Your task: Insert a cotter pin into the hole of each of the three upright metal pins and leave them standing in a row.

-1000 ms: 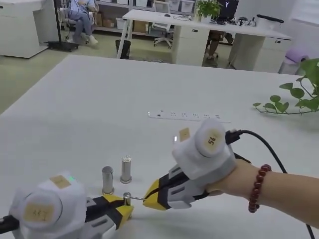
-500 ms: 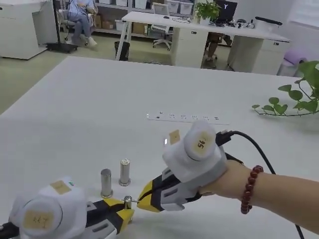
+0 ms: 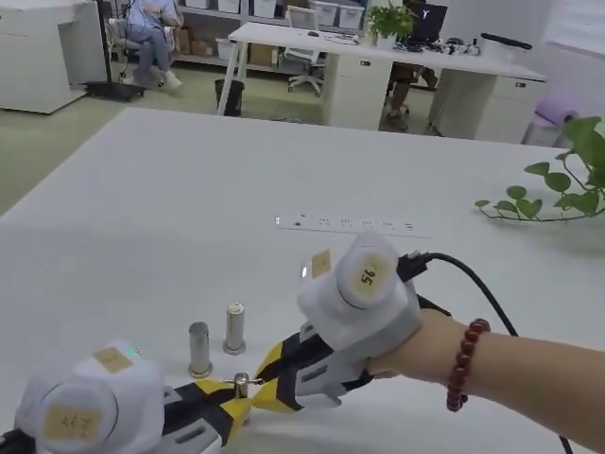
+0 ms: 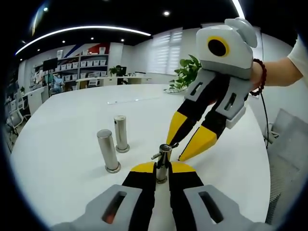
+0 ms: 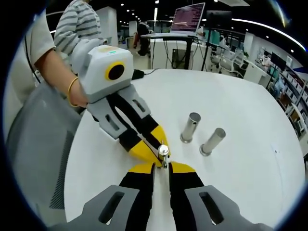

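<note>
Closest to me, my left gripper [image 4: 163,169] has its yellow-tipped jaws pressed against the sides of a short silver metal pin [image 4: 164,160], which stands upright on the white table [image 3: 189,208]. A thin wire cotter pin [image 4: 157,155] sits crosswise through the hole near that pin's top, one end poking out on the far side. My right gripper [image 5: 161,167] comes in from the other side, its jaws drawn close with a slim gap and their tips at the cotter pin's looped end. I cannot tell whether they actually pinch it. Just beyond stand a plain silver metal cylinder [image 3: 198,348] and a second silver metal cylinder [image 3: 234,328], upright and side by side. Farther off lie a white power strip [image 3: 345,224] and a green leafy plant [image 3: 558,184].
</note>
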Demonstrator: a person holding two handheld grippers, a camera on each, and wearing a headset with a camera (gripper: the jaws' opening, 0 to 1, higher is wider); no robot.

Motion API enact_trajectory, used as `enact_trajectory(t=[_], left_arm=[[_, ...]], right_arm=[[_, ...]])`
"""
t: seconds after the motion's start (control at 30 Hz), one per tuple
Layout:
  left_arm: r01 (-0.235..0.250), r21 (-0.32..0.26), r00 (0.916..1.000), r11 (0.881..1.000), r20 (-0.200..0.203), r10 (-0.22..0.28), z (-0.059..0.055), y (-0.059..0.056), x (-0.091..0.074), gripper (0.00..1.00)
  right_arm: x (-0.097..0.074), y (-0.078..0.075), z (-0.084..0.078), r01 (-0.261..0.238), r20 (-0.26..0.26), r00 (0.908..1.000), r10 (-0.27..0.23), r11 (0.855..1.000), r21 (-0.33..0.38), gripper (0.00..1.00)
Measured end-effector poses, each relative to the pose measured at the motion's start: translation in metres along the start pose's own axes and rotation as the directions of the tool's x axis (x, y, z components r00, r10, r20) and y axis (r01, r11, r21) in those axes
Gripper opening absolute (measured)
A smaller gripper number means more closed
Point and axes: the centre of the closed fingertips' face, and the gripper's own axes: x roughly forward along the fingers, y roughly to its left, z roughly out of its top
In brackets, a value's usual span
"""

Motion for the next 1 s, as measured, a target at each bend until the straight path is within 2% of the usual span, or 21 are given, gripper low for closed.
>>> enact_trajectory(t=[0.13, 0.37, 0.53, 1.0], left_arm=[[-0.002, -0.002, 1.0000, 1.000, 0.001, 0.002, 0.000, 0.000, 0.000, 0.08], [-0.008, -0.009, 1.0000, 1.000, 0.002, 0.008, 0.000, 0.000, 0.001, 0.08], [-0.012, -0.003, 0.9999, 1.000, -0.003, 0.012, 0.001, 0.002, 0.002, 0.07], [-0.028, -0.027, 0.9996, 0.999, 0.001, 0.028, 0.002, 0.004, 0.003, 0.07]], right_arm=[[-0.004, -0.001, 0.001, 0.009, 0.005, 0.9999, -0.009, 1.000, 0.005, 0.12], [-0.004, -0.007, 0.004, 0.039, 0.012, 0.9992, -0.039, 0.999, 0.012, 0.05], [-0.002, -0.009, 0.006, 0.043, 0.025, 0.9987, -0.044, 0.998, 0.037, 0.05], [0.002, -0.012, 0.011, 0.059, 0.040, 0.9973, -0.061, 0.997, 0.044, 0.05]])
